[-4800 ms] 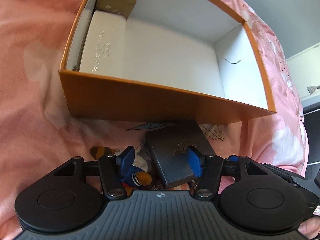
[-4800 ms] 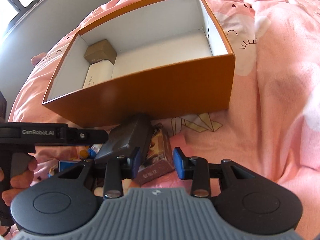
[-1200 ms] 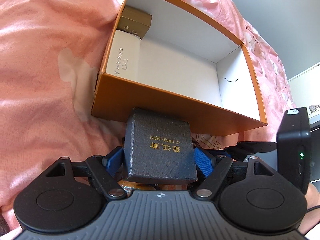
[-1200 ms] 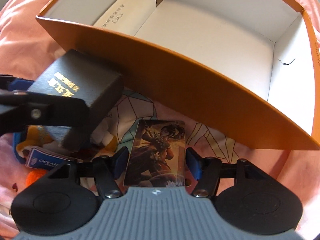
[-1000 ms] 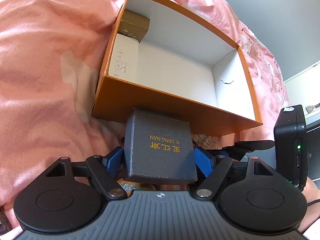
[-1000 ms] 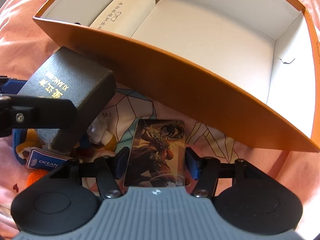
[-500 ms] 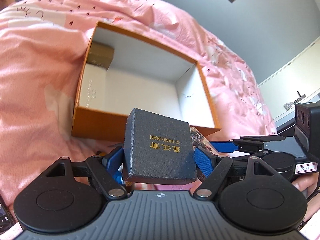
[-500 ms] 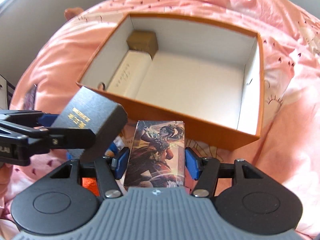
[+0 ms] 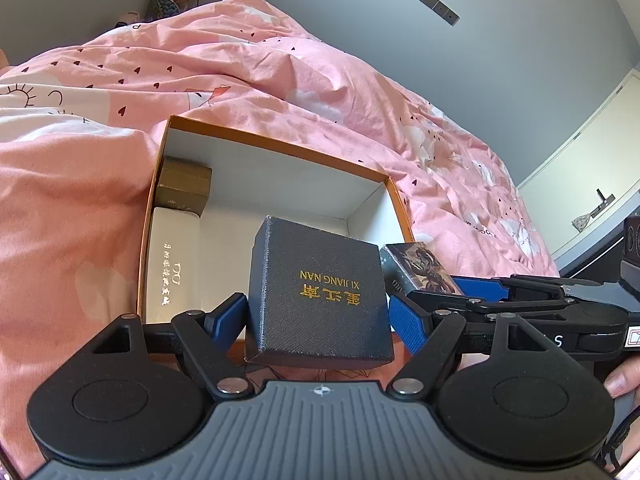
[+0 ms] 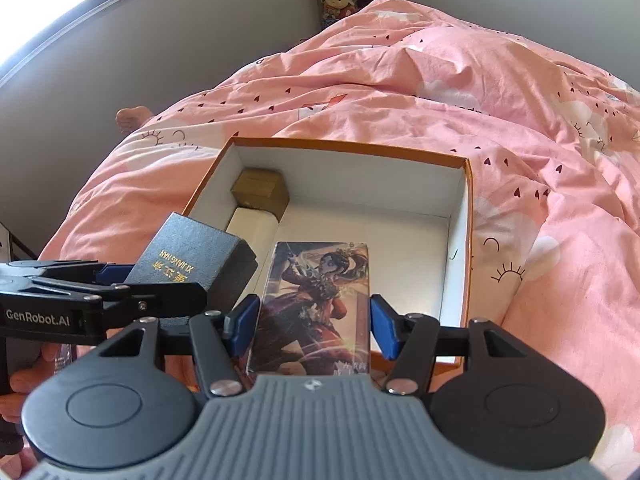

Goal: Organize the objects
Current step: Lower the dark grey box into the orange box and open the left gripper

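both tools are loaded: the left tool (image 9: 318, 314) is clamped on the dark grey box (image 9: 318, 288) with gold lettering, its blue pads pressed to the box's two side faces, and the right tool (image 10: 310, 322) is closed across the long edges of the illustrated card pack (image 10: 316, 300). each item hangs in the air just in front of and above the near wall of the orange storage box (image 10: 466, 216), which sits on the pink bed cover (image 10: 520, 100) with a white case (image 9: 172, 264) and a small brown box (image 10: 262, 192) lined along its left side. the grey box looks rigid and fairly light, with a textured skin that should not slip, so flat side faces are the right hold. the card pack looks glossy, thin and likely slicker, and a hard squeeze could buckle it, so holding it by the edges near the middle suits it. compared with a second ago, both items have been lifted well clear of the bed clutter, the storage box now appears smaller and lower in both views, and the grips are unchanged.
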